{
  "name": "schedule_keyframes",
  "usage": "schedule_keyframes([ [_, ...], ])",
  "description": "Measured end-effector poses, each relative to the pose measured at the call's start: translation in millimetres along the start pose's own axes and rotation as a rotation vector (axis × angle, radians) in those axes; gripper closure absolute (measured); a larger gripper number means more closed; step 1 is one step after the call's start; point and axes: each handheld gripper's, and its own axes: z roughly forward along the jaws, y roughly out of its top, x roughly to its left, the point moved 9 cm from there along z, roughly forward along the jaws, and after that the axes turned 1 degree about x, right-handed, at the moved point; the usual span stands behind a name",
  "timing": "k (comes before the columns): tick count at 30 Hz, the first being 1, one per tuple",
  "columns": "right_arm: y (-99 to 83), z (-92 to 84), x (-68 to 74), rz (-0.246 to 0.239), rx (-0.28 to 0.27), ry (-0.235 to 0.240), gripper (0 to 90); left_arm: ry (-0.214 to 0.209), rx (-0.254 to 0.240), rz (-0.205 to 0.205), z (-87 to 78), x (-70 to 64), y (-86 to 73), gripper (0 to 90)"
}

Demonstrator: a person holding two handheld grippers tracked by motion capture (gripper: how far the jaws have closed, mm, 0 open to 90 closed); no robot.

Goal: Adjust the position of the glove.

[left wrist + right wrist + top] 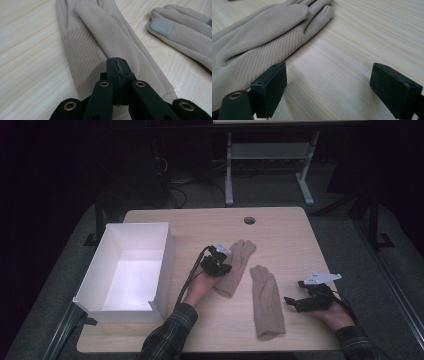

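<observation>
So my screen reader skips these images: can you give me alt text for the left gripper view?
The left gripper has its two black jaws shut together, over the lower part of a beige glove that lies flat on a light wooden table; whether it pinches the fabric cannot be told. A second beige glove, with a grey patch on one fingertip, lies at upper right.

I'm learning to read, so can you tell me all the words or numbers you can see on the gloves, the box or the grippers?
There are none to read: the two beige gloves, the white box, the wooden table and both grippers show no words, numbers or signs. The grey patch on one glove fingertip is plain.
</observation>
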Motion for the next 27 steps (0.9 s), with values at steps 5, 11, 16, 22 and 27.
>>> schedule_keyframes([
  [5,0.2,0.0,-0.5,-0.001,-0.004,0.002,13.6,0.006,0.011,0.003,-2.1,0.1,-4.0,89.9],
  [11,0.0,0.0,-0.2,0.000,-0.001,0.001,13.6,-0.008,-0.007,-0.020,-9.0,-4.8,-14.7,89.9],
  [16,0.0,0.1,0.0,0.000,0.000,-0.001,13.6,-0.016,-0.001,-0.004,-16.0,-13.3,-23.9,89.9],
  [22,-0.2,0.4,-0.4,-0.010,0.001,-0.010,13.6,-0.030,0.002,-0.005,-25.0,-23.7,-35.2,89.9],
  [27,-0.2,0.4,-0.2,-0.011,0.001,-0.010,13.6,-0.038,0.012,0.009,-33.0,-30.2,-44.8,89.9],
])
